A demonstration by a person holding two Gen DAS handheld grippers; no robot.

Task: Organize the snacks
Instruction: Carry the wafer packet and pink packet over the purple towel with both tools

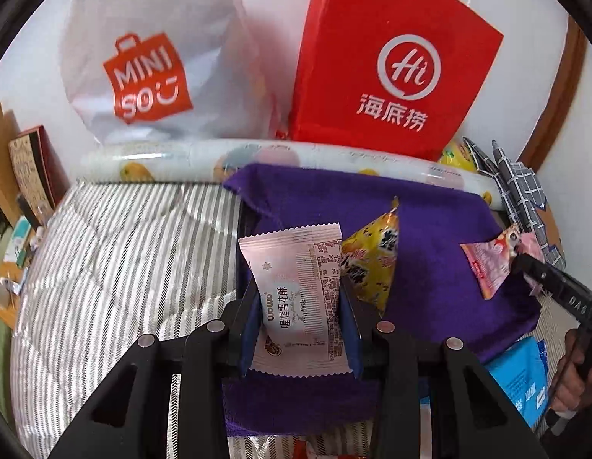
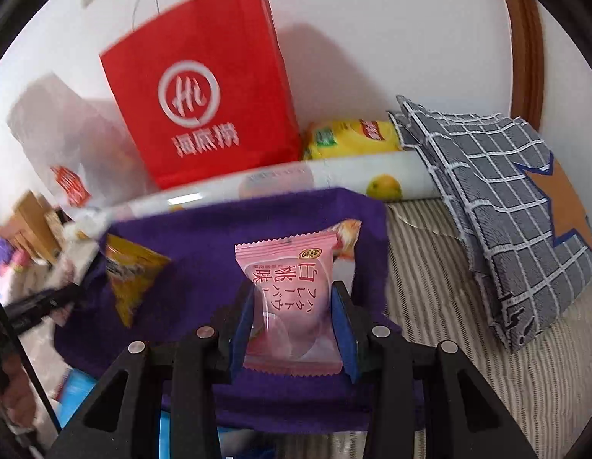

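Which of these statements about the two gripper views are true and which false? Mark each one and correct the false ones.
1. The left gripper grips a pale pink snack packet. True.
2. The right gripper is empty. False: it is shut on a pink peach-flavour packet.
3. A yellow triangular packet lies on the purple cloth. True.
4. The red paper bag lies flat. False: it stands upright by the wall.
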